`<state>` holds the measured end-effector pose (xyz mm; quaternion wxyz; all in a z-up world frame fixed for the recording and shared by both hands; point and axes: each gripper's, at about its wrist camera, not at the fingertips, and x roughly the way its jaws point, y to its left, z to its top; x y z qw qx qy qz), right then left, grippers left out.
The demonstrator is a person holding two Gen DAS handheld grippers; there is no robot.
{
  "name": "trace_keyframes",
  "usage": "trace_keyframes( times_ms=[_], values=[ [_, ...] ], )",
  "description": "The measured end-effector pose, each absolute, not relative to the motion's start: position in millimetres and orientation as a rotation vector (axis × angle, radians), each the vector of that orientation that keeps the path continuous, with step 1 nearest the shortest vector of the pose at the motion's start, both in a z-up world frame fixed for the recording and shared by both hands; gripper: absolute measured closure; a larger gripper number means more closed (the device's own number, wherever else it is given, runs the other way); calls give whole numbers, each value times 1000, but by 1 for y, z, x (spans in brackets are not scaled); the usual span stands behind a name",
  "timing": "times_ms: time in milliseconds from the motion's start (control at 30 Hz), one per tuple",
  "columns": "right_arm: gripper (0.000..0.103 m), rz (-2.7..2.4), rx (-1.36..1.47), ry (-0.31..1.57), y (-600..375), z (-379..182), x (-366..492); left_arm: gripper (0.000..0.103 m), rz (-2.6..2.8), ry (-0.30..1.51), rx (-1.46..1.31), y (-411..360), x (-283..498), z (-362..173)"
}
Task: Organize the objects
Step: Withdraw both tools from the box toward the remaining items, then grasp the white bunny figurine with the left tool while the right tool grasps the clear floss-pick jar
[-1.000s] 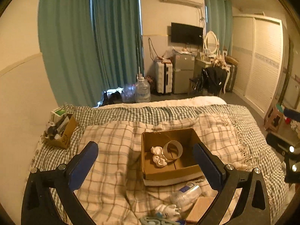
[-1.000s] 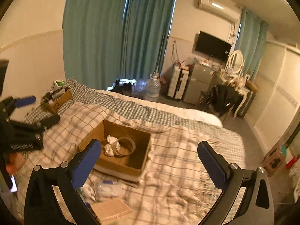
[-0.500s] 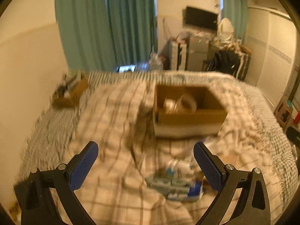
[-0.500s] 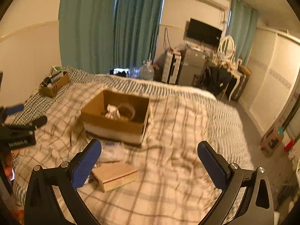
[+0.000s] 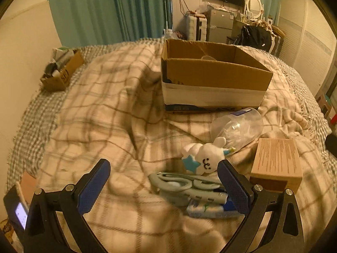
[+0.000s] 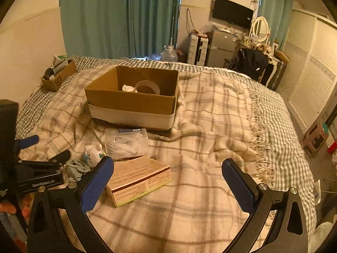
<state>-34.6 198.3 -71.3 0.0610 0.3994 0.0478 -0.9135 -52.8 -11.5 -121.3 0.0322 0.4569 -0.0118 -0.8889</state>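
An open cardboard box [image 5: 212, 76] [image 6: 130, 101] sits on the plaid bed blanket and holds a tape roll [image 6: 147, 86] and a white wad. In front of it lie a clear plastic jar [image 5: 238, 126] [image 6: 126, 143], a white plush toy [image 5: 202, 158] [image 6: 92, 151], a grey-blue packet of items [image 5: 189, 189] and a tan flat carton [image 5: 278, 162] [image 6: 139, 177]. My left gripper [image 5: 164, 185] is open, low over the blanket, its right finger beside the packet. My right gripper [image 6: 166, 181] is open, its left finger at the carton's near corner.
A small cardboard box of toiletries [image 5: 61, 69] [image 6: 59, 73] stands at the bed's far left by the wall. A phone [image 5: 20, 213] lies at the near left edge. Suitcases, a fridge and a dresser stand beyond the bed. The bed's right half [image 6: 231, 126] is bare blanket.
Both grippers have come down and closer to the bed. The loose objects in front of the box now lie right at the fingertips. Both stay open.
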Motion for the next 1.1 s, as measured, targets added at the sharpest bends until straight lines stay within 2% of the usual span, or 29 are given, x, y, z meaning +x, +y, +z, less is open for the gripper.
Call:
trace_keyframes(
  times_ms=[367, 633, 700, 733, 833, 1100],
  values=[
    [0, -2715, 1293, 88, 205, -96, -60, 0, -2717, -33, 1646, 14, -97, -169],
    [0, -2687, 1356, 75, 203, -111, -76, 0, -2701, 193, 1894, 9, -117, -201],
    [0, -2686, 1366, 76, 203, -112, -79, 10, -2709, 262, 1929, 5, -119, -206],
    [0, -2688, 1371, 77, 202, -113, -80, 31, -2717, 283, 1943, 4, -119, -207],
    [0, -2693, 1375, 88, 200, -112, -83, 33, -2729, 272, 1941, 3, -116, -202],
    [0, -2639, 1343, 153, 176, -104, -104, 34, -2782, 120, 1665, -31, -102, -151]
  ],
)
